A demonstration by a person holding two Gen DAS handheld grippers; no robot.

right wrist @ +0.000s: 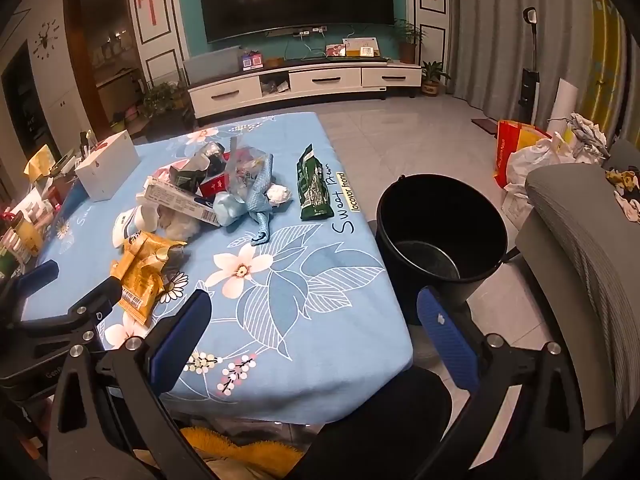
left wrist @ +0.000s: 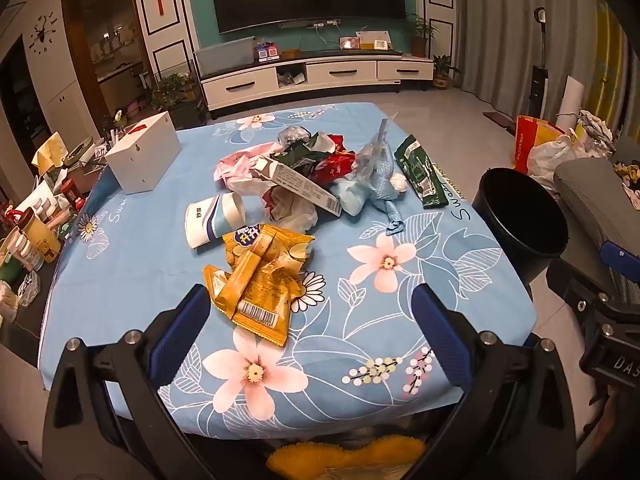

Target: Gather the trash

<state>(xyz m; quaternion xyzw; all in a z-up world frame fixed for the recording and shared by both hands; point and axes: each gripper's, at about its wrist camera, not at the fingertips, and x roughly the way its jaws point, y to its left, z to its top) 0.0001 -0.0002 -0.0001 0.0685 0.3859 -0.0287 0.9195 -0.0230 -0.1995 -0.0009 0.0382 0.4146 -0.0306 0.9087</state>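
Note:
Trash lies on a table with a blue flowered cloth (left wrist: 400,320). A yellow snack wrapper (left wrist: 260,280) lies nearest, just ahead of my left gripper (left wrist: 310,300), which is open and empty above the table's front part. Behind the wrapper lie a paper cup (left wrist: 214,218), a long white carton (left wrist: 304,188), crumpled wrappers and a blue ribbon (left wrist: 380,184), and a green packet (left wrist: 420,172). My right gripper (right wrist: 314,308) is open and empty over the table's front right corner. A black bucket (right wrist: 440,232) stands beside the table on the right. The yellow wrapper also shows in the right wrist view (right wrist: 144,272).
A white box (left wrist: 144,156) stands at the table's back left. Bottles and jars (left wrist: 28,248) crowd a side surface to the left. A grey chair (right wrist: 580,260) stands right of the bucket, with bags (right wrist: 532,152) on the floor behind. A TV cabinet (left wrist: 320,76) lines the far wall.

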